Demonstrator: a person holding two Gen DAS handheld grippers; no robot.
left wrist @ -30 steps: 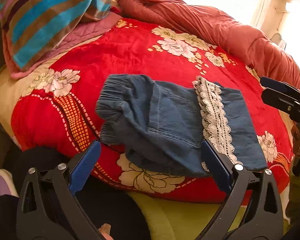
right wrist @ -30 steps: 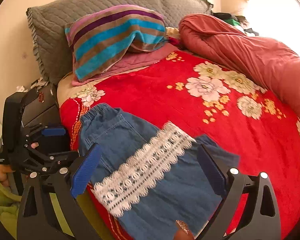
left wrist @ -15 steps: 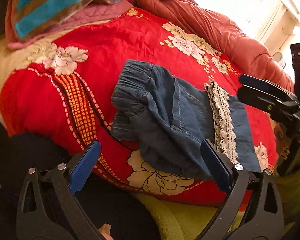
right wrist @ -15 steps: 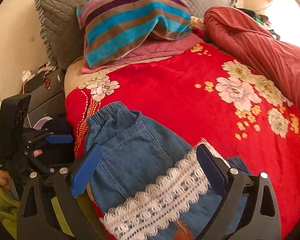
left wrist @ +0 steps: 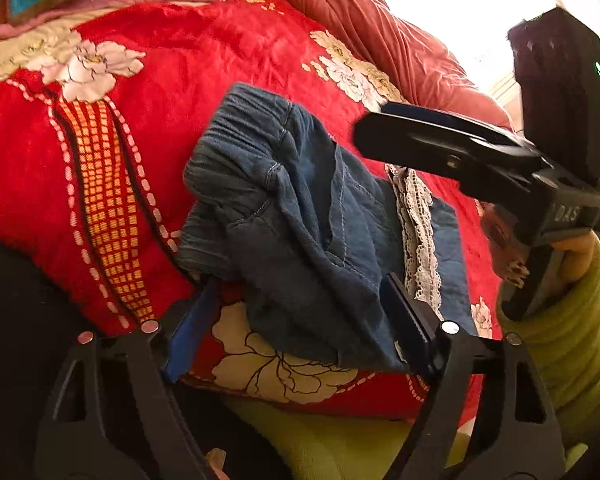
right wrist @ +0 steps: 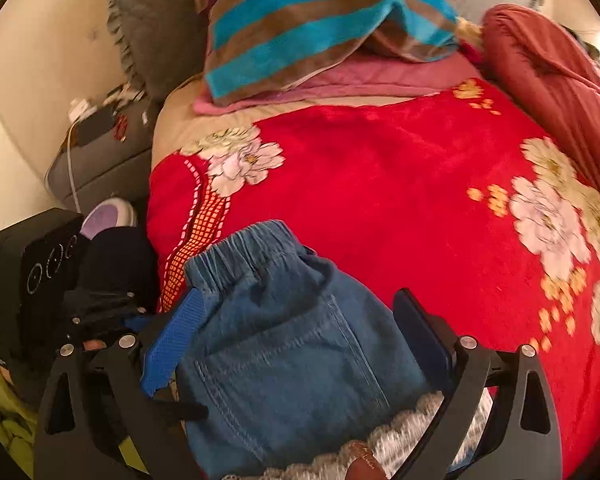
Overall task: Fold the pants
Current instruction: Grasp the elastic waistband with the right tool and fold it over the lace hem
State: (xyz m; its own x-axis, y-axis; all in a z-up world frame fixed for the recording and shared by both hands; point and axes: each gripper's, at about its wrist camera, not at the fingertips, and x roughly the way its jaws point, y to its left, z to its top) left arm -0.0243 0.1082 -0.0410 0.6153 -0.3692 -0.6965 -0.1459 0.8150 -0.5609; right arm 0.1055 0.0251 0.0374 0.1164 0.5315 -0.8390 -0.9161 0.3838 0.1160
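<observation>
The blue denim pants [left wrist: 300,216] lie folded on the red floral blanket [left wrist: 228,48], elastic waistband at the far left and a white lace band [left wrist: 416,232] across them. My left gripper [left wrist: 300,312] is open, its fingers straddling the near edge of the pants. My right gripper [right wrist: 296,320] is open over the waistband end of the pants [right wrist: 284,340]. The right gripper also shows in the left wrist view [left wrist: 452,144], above the lace. The left gripper shows in the right wrist view [right wrist: 100,304], at the bed's edge.
A striped pillow [right wrist: 320,28] and grey quilted cushion [right wrist: 152,20] lie at the head of the bed. A rolled rust-red duvet [right wrist: 552,80] runs along the far side. A grey nightstand [right wrist: 100,160] with a cable stands beside the bed.
Both grippers have moved in closer to the pants. The right gripper has shifted from the lace band toward the waistband end. The left gripper's fingers now reach the near edge of the denim.
</observation>
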